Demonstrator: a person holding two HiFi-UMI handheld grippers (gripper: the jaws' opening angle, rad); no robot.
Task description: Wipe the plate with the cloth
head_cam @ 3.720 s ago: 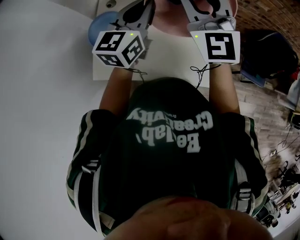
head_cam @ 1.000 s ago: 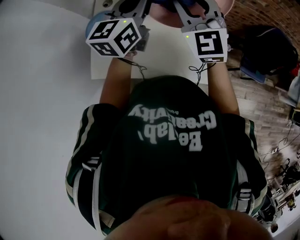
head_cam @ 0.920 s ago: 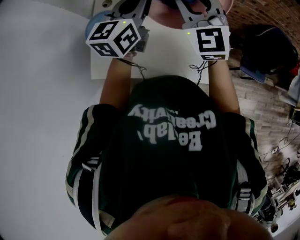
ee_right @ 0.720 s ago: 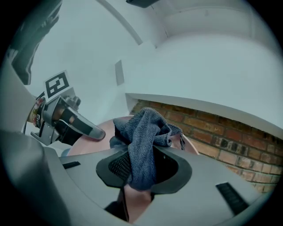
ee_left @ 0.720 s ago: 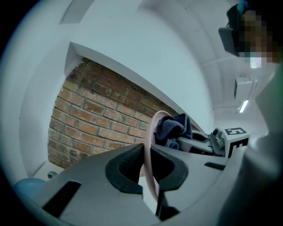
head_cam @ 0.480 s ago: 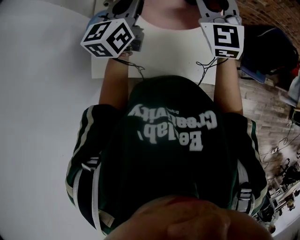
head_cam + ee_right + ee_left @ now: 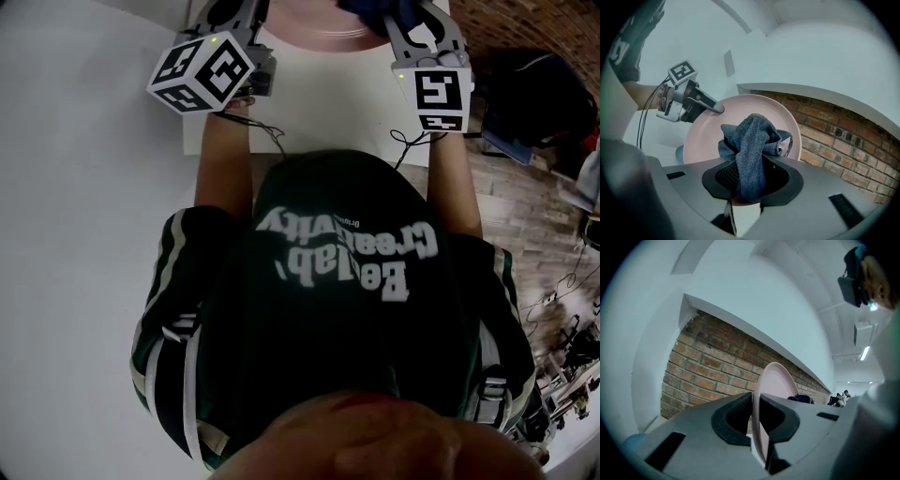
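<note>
A pink plate (image 7: 705,136) is held up on edge off the white table. My left gripper (image 7: 755,416) is shut on its rim, and the plate (image 7: 774,380) runs edge-on between the jaws. In the right gripper view the left gripper (image 7: 719,108) pinches the plate's upper left rim. My right gripper (image 7: 751,182) is shut on a bunched grey-blue cloth (image 7: 751,140), which lies in front of the plate's face; whether it touches I cannot tell. In the head view the plate (image 7: 314,23) and the cloth (image 7: 375,9) sit at the top edge, beyond both marker cubes (image 7: 202,70).
A white table slab (image 7: 309,103) lies below the grippers. A brick wall (image 7: 843,136) stands behind the plate under a white sloped ledge. A blue round object (image 7: 679,152) sits low behind the plate's left edge. Dark bags (image 7: 530,94) lie on the brick floor at right.
In the head view the left marker cube has shifted left. The right cube has moved left and down, and the cloth shows again at the plate's right side.
</note>
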